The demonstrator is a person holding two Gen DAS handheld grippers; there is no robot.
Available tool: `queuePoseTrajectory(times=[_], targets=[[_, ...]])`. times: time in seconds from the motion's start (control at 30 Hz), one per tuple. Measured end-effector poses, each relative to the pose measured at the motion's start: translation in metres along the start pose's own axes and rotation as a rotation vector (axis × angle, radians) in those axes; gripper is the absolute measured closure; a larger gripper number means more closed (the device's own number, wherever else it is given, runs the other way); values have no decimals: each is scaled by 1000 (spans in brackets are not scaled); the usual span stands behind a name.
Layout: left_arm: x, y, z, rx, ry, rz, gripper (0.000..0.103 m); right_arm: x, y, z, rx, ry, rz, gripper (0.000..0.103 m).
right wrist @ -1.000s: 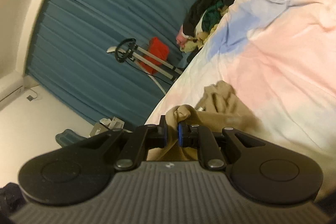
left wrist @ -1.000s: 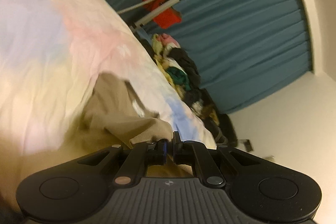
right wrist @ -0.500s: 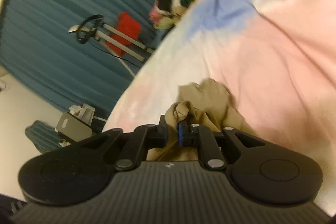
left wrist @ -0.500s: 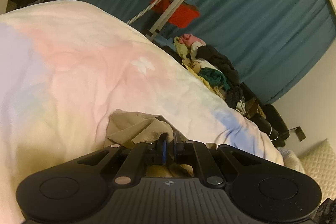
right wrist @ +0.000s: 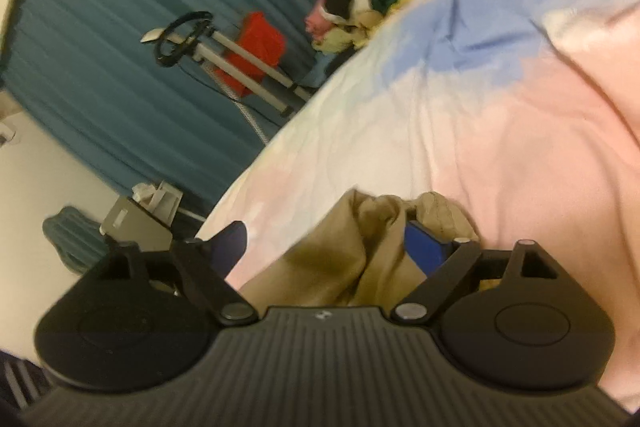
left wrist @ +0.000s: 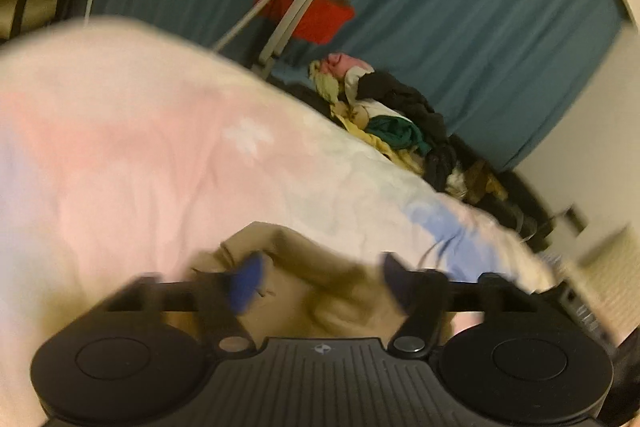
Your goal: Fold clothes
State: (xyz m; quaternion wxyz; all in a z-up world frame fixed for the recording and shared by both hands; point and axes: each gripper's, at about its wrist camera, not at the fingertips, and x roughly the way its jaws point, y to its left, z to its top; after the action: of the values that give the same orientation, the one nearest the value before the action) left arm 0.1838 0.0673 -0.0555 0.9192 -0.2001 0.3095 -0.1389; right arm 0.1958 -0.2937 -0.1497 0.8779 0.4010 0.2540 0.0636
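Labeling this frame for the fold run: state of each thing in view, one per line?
Left tongs: open, jaws just spread, tan cloth lying between them, unpressed.
Right tongs: open, jaws just spread, tan cloth between them, released.
Tan garment: bunched and creased on the bed, not flat.
Pastel bedspread: spread out, lightly wrinkled.
Clothes pile: heaped, unfolded, at the bed's far edge.
Teal curtain: drawn shut.

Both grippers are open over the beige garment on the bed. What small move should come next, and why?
Probably draw both grippers back. The left gripper and right gripper have just been opening, and the beige garment lies loose between their jaws on the pastel bedcover, so it seems released.
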Motion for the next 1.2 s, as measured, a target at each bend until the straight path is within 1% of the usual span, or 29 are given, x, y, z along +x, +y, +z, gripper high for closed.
queuePoseTrajectory(times=[0.1,0.2,0.23,0.27,0.3,0.33,0.37,0.43,0.53,0.57,0.6,0.63,0.67,0.7,0.77,0.87,0.97,1.1,1.2], targets=[[-27,-24,-9,179,-29,43,8,-21,13,-11,-103,17,-28,16],[-43,-37,-25,280,-15,49,6,-43,21,-31,-250,3,-83,16],[-42,-36,-28,279,2,53,6,-49,23,-38,-296,-7,-98,23],[-41,-36,-32,279,19,58,6,-49,24,-41,-326,-4,-106,37],[-40,-35,-35,279,34,63,6,-46,25,-43,-347,8,-110,42],[-34,-34,-35,280,33,78,6,-40,27,-43,-363,13,-112,51],[-29,-33,-35,281,32,92,6,-33,28,-42,-378,13,-112,57],[-19,-31,-34,281,30,121,6,-18,32,-40,-408,14,-113,58],[8,-22,-28,238,37,158,7,20,43,-38,-481,13,-133,58],[18,-19,-26,226,38,169,7,31,43,-36,-479,26,-143,58],[26,-17,-26,232,38,197,8,38,41,-35,-470,41,-147,59],[33,-14,-27,239,51,220,9,42,38,-35,-461,53,-147,59],[38,-11,-29,234,74,221,12,43,36,-35,-465,58,-149,61],[42,-7,-30,228,94,221,13,42,34,-37,-476,58,-153,61],[39,-5,-31,211,99,214,13,38,34,-38,-488,53,-169,62],[28,-13,-33,262,74,212,13,23,43,-40,-517,31,-171,60],[15,-21,-37,300,51,213,13,4,51,-40,-540,4,-172,60],[-8,-29,-43,289,47,178,13,-27,59,-36,-512,-22,-146,60],[-27,-36,-50,298,44,162,12,-48,62,-44,-514,-27,-152,60]])
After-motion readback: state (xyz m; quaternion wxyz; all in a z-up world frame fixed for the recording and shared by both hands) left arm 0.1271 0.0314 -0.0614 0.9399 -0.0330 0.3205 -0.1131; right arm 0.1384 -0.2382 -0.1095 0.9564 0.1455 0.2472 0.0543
